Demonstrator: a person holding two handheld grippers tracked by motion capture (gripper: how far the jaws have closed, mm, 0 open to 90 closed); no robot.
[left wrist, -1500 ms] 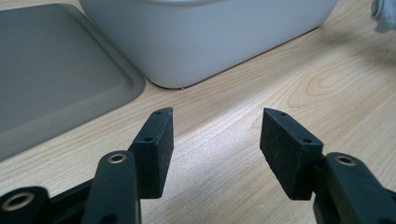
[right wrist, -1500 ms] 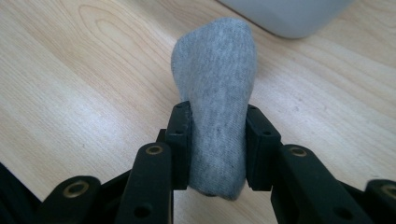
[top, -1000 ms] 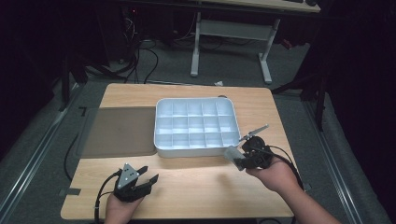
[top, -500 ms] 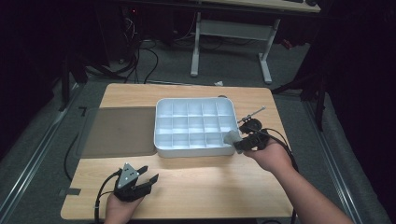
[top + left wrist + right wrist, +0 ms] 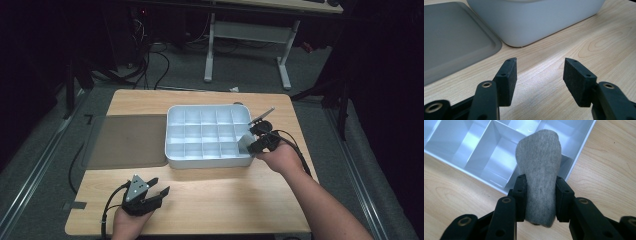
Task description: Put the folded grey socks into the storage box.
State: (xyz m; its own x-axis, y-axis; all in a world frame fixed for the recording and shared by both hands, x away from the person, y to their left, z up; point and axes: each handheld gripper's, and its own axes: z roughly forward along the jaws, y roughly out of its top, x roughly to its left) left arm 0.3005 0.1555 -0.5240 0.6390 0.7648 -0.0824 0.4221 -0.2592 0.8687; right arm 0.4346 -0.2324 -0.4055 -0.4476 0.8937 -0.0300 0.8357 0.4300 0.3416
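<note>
Right gripper (image 5: 541,195) is being kept clamped on a grey rolled sock (image 5: 539,172), which is being squeezed between the two black jaws and is sticking out beyond them, its rounded end hanging over the white compartment tray (image 5: 461,143). Seen from the high view, this right gripper (image 5: 248,143) is being held at the tray's near right corner, with the sock (image 5: 244,144) placed over the rim (image 5: 210,161) there, above the corner compartment; whether the sock is touching the tray's dividers cannot be told. All compartments that can be seen are being shown bare. Near the desk's front edge, towards its left corner, the left gripper (image 5: 160,186) is being held low over the wood, well apart from the tray. In the left gripper view its jaws are being held wide apart around the left gripper (image 5: 539,72) midpoint, with nothing between them but the desk (image 5: 599,42). Beyond those jaws the tray's rounded near corner (image 5: 524,22) is being shown, and just beside it a flat grey lid (image 5: 454,42) is lying on the desk; in the high view this lid (image 5: 127,140) is seen against the tray's left side.
</note>
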